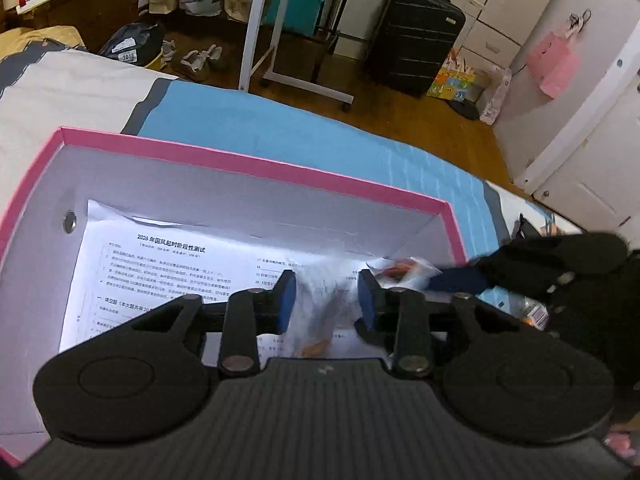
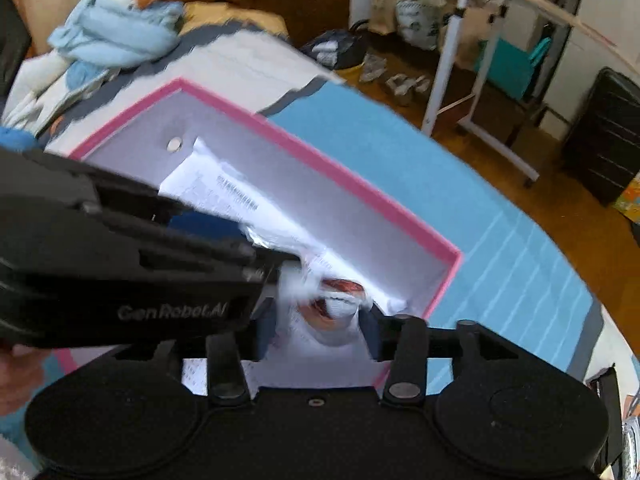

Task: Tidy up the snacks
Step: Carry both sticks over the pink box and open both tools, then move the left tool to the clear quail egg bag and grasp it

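An open pink box (image 1: 256, 164) with white walls lies on the bed, a printed sheet of paper (image 1: 160, 264) on its floor. My left gripper (image 1: 326, 300) hangs over the box's near end with its blue pads apart; a blurred clear snack packet (image 1: 320, 320) with orange pieces sits between them, not pressed. My right gripper (image 1: 440, 278) comes in from the right, with another clear packet (image 1: 400, 270) at its tip. In the right wrist view the right gripper (image 2: 320, 336) stands open over the box (image 2: 360, 196), around a blurred packet (image 2: 336, 304) with red-orange contents. The left gripper's body (image 2: 120, 260) crosses on the left.
The box rests on a blue sheet (image 1: 320, 128) over the bed. More small packets (image 1: 532, 312) lie just right of the box. Beyond the bed are a wooden floor, a white stand (image 1: 256, 32) and a black suitcase (image 1: 416, 36). A plush goose (image 2: 116, 28) lies at the bed's far end.
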### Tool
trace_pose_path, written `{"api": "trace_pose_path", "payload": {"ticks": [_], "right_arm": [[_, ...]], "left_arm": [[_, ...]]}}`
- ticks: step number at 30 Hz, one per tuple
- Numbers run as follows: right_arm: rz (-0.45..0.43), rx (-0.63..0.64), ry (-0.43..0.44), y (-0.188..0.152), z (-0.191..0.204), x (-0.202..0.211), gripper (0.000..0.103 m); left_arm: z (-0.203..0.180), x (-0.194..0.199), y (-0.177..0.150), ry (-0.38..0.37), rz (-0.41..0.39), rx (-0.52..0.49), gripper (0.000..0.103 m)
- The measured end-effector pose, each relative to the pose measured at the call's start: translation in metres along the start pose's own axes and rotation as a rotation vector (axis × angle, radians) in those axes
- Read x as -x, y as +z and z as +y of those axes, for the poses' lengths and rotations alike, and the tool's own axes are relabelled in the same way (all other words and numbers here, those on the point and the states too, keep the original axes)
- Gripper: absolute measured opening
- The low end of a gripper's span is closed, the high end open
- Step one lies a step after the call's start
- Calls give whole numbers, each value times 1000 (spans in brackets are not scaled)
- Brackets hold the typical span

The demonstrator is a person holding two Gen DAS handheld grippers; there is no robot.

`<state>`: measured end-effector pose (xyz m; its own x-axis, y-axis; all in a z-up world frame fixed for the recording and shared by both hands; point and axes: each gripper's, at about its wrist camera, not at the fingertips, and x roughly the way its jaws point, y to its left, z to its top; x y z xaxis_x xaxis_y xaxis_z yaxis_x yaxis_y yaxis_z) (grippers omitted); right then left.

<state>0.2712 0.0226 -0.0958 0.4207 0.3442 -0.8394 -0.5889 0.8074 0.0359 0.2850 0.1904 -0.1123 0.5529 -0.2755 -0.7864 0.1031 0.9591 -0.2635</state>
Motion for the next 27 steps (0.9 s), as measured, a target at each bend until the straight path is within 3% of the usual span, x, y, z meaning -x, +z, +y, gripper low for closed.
{"api": "trace_pose_path", "payload": {"ticks": [2, 13, 21, 27], "right_arm": [[-25, 7, 19, -4, -3, 10, 52], [-138, 0, 47, -31, -32, 108, 52], [-133, 7, 62, -70, -54, 179, 53], [-124, 97, 54, -109, -60, 217, 55]], "left_arm": [[-3, 8, -3, 1, -28, -2, 48], [-41, 96, -17, 7, -67, -101, 60], [-104, 159, -36, -5, -68, -237, 66], [-156, 177, -58, -26, -47, -340, 75]]}}
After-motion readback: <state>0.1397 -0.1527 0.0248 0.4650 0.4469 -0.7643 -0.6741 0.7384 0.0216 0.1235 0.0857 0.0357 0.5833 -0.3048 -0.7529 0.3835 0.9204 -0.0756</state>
